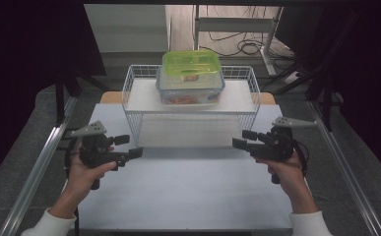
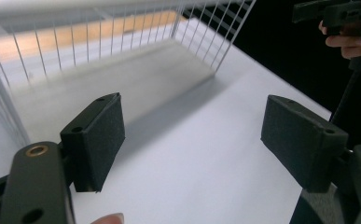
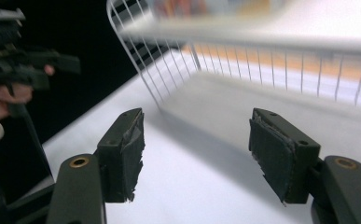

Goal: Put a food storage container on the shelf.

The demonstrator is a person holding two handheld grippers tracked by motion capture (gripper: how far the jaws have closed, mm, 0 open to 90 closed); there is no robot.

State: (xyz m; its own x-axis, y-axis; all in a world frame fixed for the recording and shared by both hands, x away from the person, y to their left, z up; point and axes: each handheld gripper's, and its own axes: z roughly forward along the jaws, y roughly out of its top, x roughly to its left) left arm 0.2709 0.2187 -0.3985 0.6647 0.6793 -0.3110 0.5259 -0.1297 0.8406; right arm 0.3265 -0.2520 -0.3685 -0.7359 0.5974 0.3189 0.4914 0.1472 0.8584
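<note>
Both hand-held grippers were empty with jaws spread: left hand-held gripper (image 1: 129,146) and right hand-held gripper (image 1: 242,138) sat low over the white worktop (image 1: 188,191), one at each front corner of the wire rack (image 1: 129,91), apart from it. Nothing was between the jaws in either gripper view. The stacked food containers were on the rack's top shelf, toward the middle-right: a clear lidded box (image 1: 190,91) with a blue-grey rim, and a green-lidded box (image 1: 191,63) on top of it. The lower one held something orange-red, the upper something tan; contents were too small to name.

Judged step: approach to the rack or the stack, likely a two-sided lift. To do it well, bring both grippers in level and symmetric, and keep the jaws wide until the pads bracket the target. Clear the raised wire rim, then grip the lower box so the top one doesn't slide.
</note>
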